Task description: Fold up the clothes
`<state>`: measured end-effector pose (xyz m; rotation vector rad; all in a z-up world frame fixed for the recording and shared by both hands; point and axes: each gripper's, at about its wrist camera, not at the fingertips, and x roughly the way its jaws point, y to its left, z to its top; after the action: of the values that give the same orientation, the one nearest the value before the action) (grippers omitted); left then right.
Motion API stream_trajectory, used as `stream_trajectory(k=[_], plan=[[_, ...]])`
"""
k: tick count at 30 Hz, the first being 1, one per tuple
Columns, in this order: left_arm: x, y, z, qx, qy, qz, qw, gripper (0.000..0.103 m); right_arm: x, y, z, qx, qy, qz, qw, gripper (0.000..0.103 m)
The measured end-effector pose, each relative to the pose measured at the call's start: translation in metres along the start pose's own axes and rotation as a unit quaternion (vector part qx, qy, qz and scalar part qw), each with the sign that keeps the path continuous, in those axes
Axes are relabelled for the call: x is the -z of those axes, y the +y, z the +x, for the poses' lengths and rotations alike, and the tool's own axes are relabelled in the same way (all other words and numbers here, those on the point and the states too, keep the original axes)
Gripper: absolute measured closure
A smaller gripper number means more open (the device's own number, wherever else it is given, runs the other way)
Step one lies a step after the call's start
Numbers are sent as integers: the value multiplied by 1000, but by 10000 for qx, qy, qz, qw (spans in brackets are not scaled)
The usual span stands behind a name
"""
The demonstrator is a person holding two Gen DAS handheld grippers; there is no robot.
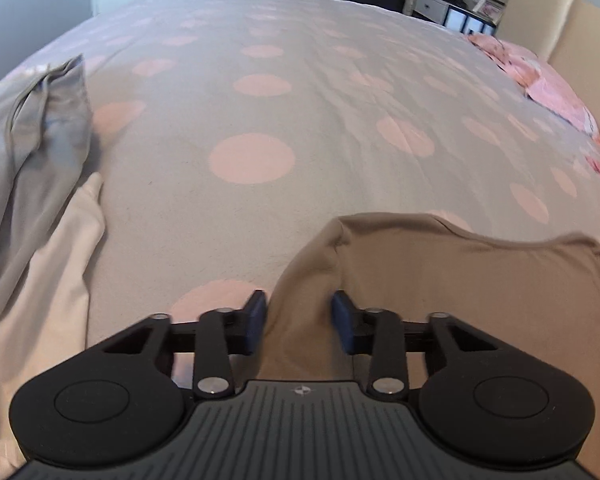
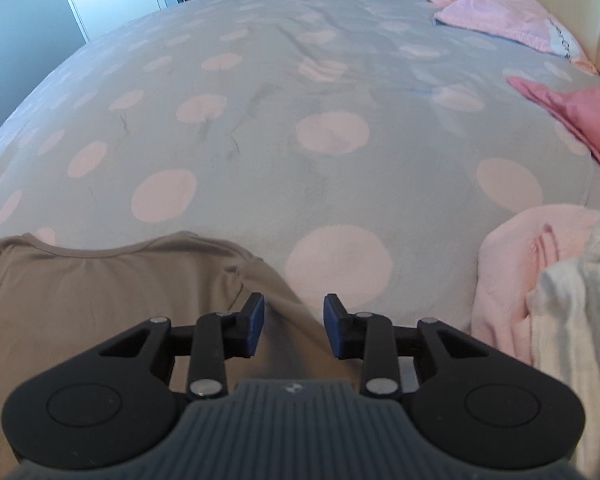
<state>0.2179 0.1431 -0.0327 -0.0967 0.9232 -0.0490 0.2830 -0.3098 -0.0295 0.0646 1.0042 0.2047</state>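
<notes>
A tan shirt (image 1: 460, 280) lies flat on the grey bed cover with pink dots (image 1: 300, 120). My left gripper (image 1: 300, 322) is open, its blue pads (image 1: 256, 320) on either side of the shirt's left sleeve, which runs between the jaws. In the right wrist view the tan shirt (image 2: 100, 292) shows its neckline at the left. My right gripper (image 2: 294, 326) is open around the right sleeve edge, blue pads (image 2: 334, 330) apart.
A grey garment (image 1: 40, 140) and a white one (image 1: 52, 272) lie at the left. A pink fleece (image 2: 520, 280) and a white garment (image 2: 580, 340) lie at the right. Pink pillows (image 2: 500, 12) rest by the cream headboard (image 1: 572, 40).
</notes>
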Motion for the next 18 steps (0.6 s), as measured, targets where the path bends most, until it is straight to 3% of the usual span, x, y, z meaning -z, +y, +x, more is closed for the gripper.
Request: stream_trajectory(k=[1,2,3,6,10,12,14,16,18], plan=[[0,-2,0,4,-37,58,10000,93,2,-1,2,29,38,35,10000,76],[0,-4,-1,-7,-82,99,9999,101,3,-2,4,94,50,46,9999,100],[-1,-4,-3,-67,-150,82,9998,101,3,-4,4,160,12,65,9999,102],[-5,-4,-4,-262,-185,66,9995,102,0,-7,-2,371,-250,138,9989,102],[-2,-6,3,-455,-67,115,9989,101,-2,-8,5,383,-178,111,9990,102],[-3,-10,-2,-503,-79,212,9985,95,-2,-7,8,380,-97,114,9992,97],[-5,-14,-8,-537,-104,324,9980,80,-2,-6,5,388,-64,79,9992,93],[-5,-15,-19,-565,-189,354,9976,71,-2,-4,-5,429,-160,-49,9989,78],[-3,-15,-29,-550,-200,352,9977,68,0,-4,-16,435,-228,-146,9987,74]])
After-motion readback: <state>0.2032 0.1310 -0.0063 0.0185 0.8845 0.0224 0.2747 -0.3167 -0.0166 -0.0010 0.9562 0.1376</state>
